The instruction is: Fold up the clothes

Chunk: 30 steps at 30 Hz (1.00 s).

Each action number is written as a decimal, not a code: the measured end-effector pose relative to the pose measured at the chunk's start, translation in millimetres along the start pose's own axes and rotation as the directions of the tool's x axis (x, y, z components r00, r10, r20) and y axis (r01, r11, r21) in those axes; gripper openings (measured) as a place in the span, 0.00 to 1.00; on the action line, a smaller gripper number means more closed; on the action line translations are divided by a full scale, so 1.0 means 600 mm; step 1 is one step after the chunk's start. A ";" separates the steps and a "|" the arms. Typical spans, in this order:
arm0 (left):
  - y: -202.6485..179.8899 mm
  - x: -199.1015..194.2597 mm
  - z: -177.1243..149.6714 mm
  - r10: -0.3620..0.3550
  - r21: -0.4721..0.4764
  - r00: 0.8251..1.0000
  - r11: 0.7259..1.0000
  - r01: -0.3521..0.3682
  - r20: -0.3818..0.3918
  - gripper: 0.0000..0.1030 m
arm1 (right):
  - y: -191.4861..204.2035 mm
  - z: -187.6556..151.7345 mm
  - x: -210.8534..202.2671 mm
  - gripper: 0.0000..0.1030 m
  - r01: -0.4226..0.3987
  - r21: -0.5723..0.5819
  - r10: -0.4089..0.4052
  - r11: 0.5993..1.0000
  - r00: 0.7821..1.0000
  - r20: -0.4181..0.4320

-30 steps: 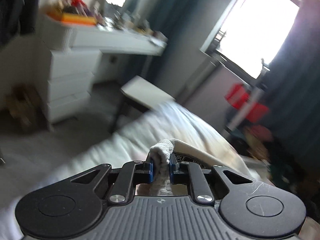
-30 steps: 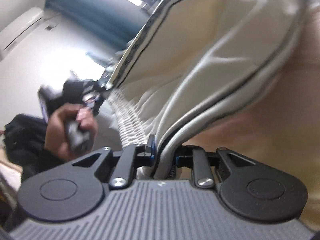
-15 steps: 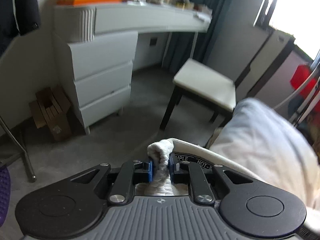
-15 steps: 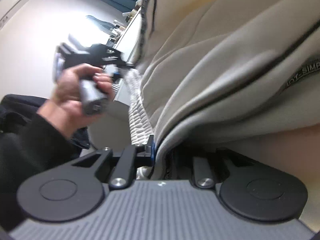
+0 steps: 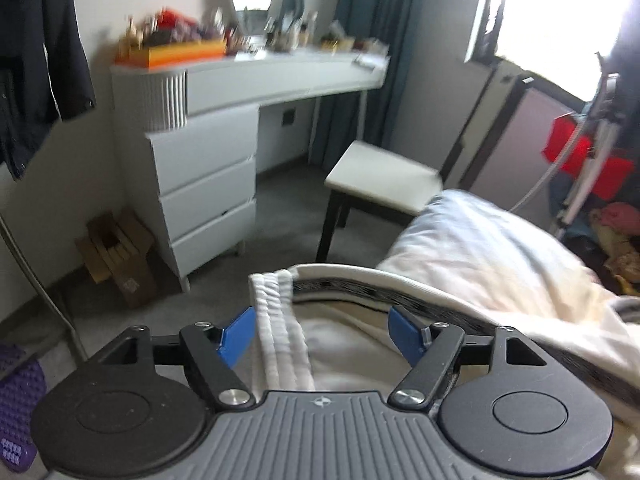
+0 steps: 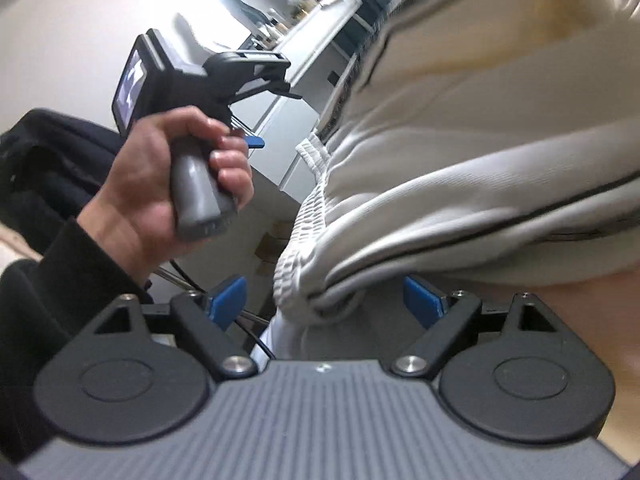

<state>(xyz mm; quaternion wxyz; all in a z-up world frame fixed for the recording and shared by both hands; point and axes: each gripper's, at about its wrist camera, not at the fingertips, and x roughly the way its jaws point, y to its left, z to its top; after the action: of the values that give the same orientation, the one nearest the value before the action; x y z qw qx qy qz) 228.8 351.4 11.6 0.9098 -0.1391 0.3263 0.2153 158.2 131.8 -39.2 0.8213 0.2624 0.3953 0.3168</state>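
A cream garment with black piping and a white ribbed waistband [image 5: 280, 332] lies on the bed. My left gripper [image 5: 326, 336] is opening; its blue pads stand wide apart, with the waistband between them and no pad pressing it. In the right wrist view the same garment [image 6: 460, 184] fills the right side, its ribbed waistband [image 6: 304, 232] hanging down. My right gripper [image 6: 326, 304] is opening too, pads apart, the garment's folded edge lying loose between them. A person's hand [image 6: 160, 184] in a black sleeve holds the left gripper's handle at the left.
White bedding [image 5: 480, 252] covers the bed at right. A white dresser and desk [image 5: 208, 152] with clutter stand at left, a white stool [image 5: 380, 180] beyond the bed. A wooden crate [image 5: 116, 248] sits on grey carpet. A red bag [image 5: 580, 156] is near the window.
Both grippers were shut on the garment's waistband; now both have opened and the cloth lies loose between the pads. The left view has swung back toward the bed.
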 end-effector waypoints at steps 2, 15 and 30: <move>-0.020 -0.054 -0.031 -0.044 0.013 0.999 0.999 0.043 0.027 0.74 | -0.004 -0.013 -0.068 0.85 0.033 -0.030 -0.032 0.999 0.999 0.032; -0.403 -0.213 -0.259 -0.389 0.202 0.921 0.905 0.374 0.035 0.76 | -0.185 -0.046 -0.493 0.85 0.485 -0.099 -0.419 0.869 0.828 0.372; -0.836 -0.134 -0.544 -0.562 0.600 0.798 0.568 0.563 -0.217 0.69 | -0.492 -0.011 -0.588 0.84 0.563 0.395 -0.686 0.726 0.564 0.459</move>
<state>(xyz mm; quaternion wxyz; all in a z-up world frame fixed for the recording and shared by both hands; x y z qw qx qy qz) 241.1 -237.1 -123.4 0.9209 0.0814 0.3188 -0.2092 73.8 -319.1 -73.7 0.9268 0.2699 0.2246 -0.1333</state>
